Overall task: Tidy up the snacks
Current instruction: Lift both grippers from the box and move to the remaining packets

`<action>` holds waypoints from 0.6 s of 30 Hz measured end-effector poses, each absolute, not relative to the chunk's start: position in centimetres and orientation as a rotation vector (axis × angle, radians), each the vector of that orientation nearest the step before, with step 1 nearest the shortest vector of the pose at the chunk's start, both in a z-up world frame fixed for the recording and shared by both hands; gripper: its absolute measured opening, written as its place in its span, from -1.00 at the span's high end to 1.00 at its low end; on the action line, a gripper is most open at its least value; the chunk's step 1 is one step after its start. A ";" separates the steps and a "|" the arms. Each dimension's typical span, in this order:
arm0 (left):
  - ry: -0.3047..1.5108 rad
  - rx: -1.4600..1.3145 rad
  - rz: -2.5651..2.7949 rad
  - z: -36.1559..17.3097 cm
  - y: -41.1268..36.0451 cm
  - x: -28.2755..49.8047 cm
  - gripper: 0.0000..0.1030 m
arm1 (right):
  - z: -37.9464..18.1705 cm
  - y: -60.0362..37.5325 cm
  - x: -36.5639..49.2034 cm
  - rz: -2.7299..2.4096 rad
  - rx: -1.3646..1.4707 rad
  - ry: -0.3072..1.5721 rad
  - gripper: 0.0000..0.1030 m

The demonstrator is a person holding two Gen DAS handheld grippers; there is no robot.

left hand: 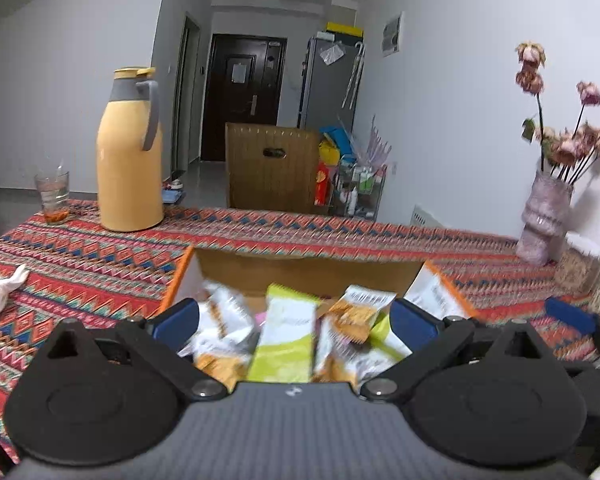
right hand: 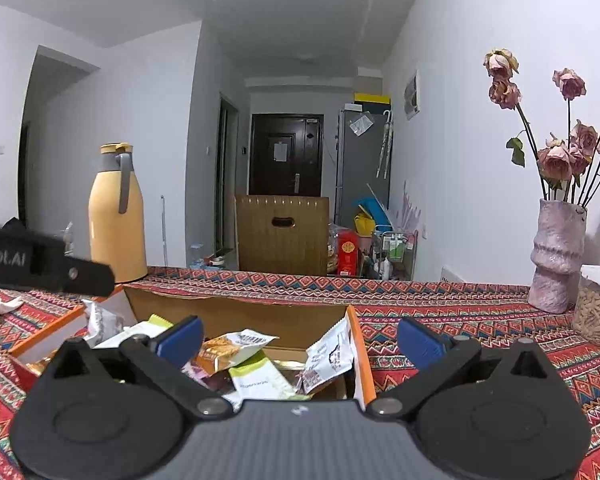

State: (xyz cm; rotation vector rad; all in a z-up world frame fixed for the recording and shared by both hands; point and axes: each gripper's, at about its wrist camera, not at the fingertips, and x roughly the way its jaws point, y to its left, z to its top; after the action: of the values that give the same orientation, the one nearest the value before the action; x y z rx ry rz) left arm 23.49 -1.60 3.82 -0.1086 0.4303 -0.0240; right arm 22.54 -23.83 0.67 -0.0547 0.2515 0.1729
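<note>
Standing among others, green snack packet (left hand: 286,336) points away lengthwise

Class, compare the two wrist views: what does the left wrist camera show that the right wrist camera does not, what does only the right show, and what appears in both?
Only the left wrist view shows the drinking glass beside the flask. Only the right wrist view shows the jar of nuts complete with its white lid, next to the vase. Both show the yellow thermos flask, the open cardboard box of snack packets, the pink vase of dried roses, the patterned tablecloth, and open jaws on each gripper.
</note>
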 end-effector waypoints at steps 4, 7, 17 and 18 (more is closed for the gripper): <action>0.478 -0.078 0.005 2.3 0.1 22.5 -1.00 | 0.3 -23.9 21.2 0.189 -0.056 0.283 -1.00; 0.514 -0.059 0.033 1.0 1.4 21.8 -1.00 | -0.6 -23.8 20.4 0.196 -0.051 0.331 -1.00; 0.548 -0.040 0.043 -1.8 3.1 19.5 -1.00 | -2.9 -23.7 18.4 0.172 -0.036 0.435 -1.00; 0.542 -0.038 0.039 -1.9 3.1 19.4 -1.00 | -3.0 -23.6 18.4 0.169 -0.037 0.441 -1.00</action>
State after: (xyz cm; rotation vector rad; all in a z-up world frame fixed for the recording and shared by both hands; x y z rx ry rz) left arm 19.36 3.05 -1.94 -0.0376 0.5422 0.0390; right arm 18.39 -23.64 -2.98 -0.0373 0.4409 0.1689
